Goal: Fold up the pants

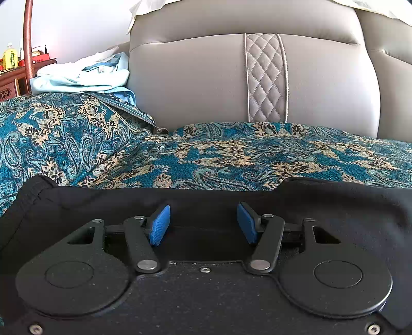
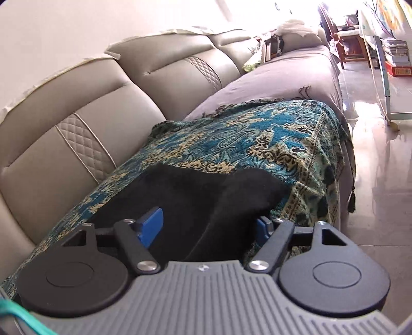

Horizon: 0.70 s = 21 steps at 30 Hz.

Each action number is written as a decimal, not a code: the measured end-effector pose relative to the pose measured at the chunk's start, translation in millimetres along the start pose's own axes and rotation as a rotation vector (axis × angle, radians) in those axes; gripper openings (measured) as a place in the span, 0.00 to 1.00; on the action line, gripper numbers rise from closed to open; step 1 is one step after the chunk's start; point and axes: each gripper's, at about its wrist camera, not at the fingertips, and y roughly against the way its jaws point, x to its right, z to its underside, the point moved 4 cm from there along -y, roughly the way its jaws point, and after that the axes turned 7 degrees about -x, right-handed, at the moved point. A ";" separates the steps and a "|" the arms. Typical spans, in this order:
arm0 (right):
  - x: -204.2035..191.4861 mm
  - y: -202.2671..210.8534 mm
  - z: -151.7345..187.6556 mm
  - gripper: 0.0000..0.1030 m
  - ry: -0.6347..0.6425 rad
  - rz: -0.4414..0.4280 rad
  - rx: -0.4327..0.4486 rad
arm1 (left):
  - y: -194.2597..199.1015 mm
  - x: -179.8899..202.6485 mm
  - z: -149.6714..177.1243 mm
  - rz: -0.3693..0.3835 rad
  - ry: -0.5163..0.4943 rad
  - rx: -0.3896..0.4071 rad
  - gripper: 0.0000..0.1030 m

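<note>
Left hand-held gripper (image 1: 203, 223) spread wide over black pants (image 1: 347, 206), right hand-held gripper (image 2: 209, 226) likewise, patterned throw (image 1: 206, 154) beneath

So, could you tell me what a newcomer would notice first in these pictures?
Probably the black pants spread across the teal paisley throw on the grey sofa. Next, both open tongs over the dark cloth: the left tongs and the right tongs, a raised fold between its blue pads.

A long grey leather sofa (image 2: 77, 123) with quilted diamond strips runs along a pale wall (image 1: 77, 23). A teal paisley throw (image 2: 244, 139) covers its seat. Glossy floor tiles (image 2: 381, 167) reflect bright daylight. Light blue cloth (image 1: 85, 77) lies heaped beside dark wooden furniture (image 1: 15, 77).
</note>
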 end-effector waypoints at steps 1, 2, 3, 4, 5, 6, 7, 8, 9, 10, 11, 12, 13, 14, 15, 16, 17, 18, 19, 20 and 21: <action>-2.6 0.3 1.3 0.67 0.020 -0.003 -0.013 | 0.0 0.0 0.0 0.000 0.000 0.000 0.55; -5.5 1.6 3.4 0.66 0.048 -0.014 -0.028 | 0.0 -0.1 0.0 0.000 0.000 0.000 0.55; -11.1 3.6 7.5 0.63 0.085 -0.066 -0.061 | -0.1 -0.1 0.0 0.000 0.000 0.000 0.55; -14.4 4.1 10.6 0.63 0.105 -0.108 -0.083 | -0.1 0.0 0.0 0.001 0.000 0.000 0.55; -17.9 4.4 12.1 0.63 0.129 -0.123 -0.085 | -0.2 0.0 -0.2 0.001 0.001 0.000 0.55; -21.0 0.9 11.5 0.62 0.149 -0.110 -0.082 | -0.2 0.0 -0.1 0.001 0.000 0.000 0.55; -21.0 -4.5 8.6 0.59 0.144 -0.095 -0.077 | -0.3 -0.1 -0.1 0.001 0.000 0.000 0.55; -19.5 -11.0 3.3 0.57 0.120 -0.086 -0.070 | -0.3 -0.1 -0.1 0.001 0.001 0.000 0.55; -18.5 -15.5 -1.4 0.49 0.102 -0.081 -0.067 | -0.4 -0.1 -0.2 0.002 0.001 0.000 0.55; -17.9 -21.2 -7.4 0.33 0.085 -0.065 -0.072 | -0.4 -0.1 -0.1 0.003 0.002 0.000 0.55; -17.8 -25.2 -11.3 0.23 0.075 -0.051 -0.081 | -0.4 0.3 0.0 0.003 0.003 0.000 0.55; -17.6 -30.0 -15.5 0.09 0.059 -0.043 -0.101 | -0.5 0.2 0.1 0.002 0.003 0.000 0.55; -18.0 -34.7 -19.1 0.08 0.035 -0.056 -0.127 | -0.5 0.3 0.0 0.003 0.003 0.000 0.55; -20.1 -38.5 -22.1 0.08 0.019 -0.079 -0.141 | -0.4 0.2 0.0 0.003 0.003 0.000 0.55; -26.0 -41.0 -23.8 0.07 0.016 -0.108 -0.160 | -0.5 0.1 0.1 0.005 0.005 0.000 0.55; -36.8 -42.4 -24.1 0.07 0.033 -0.135 -0.171 | -0.7 0.0 0.1 0.006 0.007 0.000 0.55; -49.9 -41.4 -22.5 0.07 0.070 -0.154 -0.172 | -0.8 -0.2 0.2 0.008 0.008 0.000 0.55; -67.4 -38.9 -18.7 0.07 0.122 -0.180 -0.171 | -0.9 -0.2 0.2 0.009 0.010 0.000 0.55; -90.2 -33.5 -10.4 0.06 0.187 -0.225 -0.176 | -0.9 -0.4 0.2 0.009 0.011 0.000 0.55; -112.1 -27.1 0.8 0.06 0.248 -0.276 -0.184 | -0.9 -0.2 0.2 0.009 0.011 0.000 0.55; -141.5 -17.2 18.5 0.06 0.341 -0.330 -0.197 | -0.8 -0.4 0.2 0.009 0.010 0.000 0.55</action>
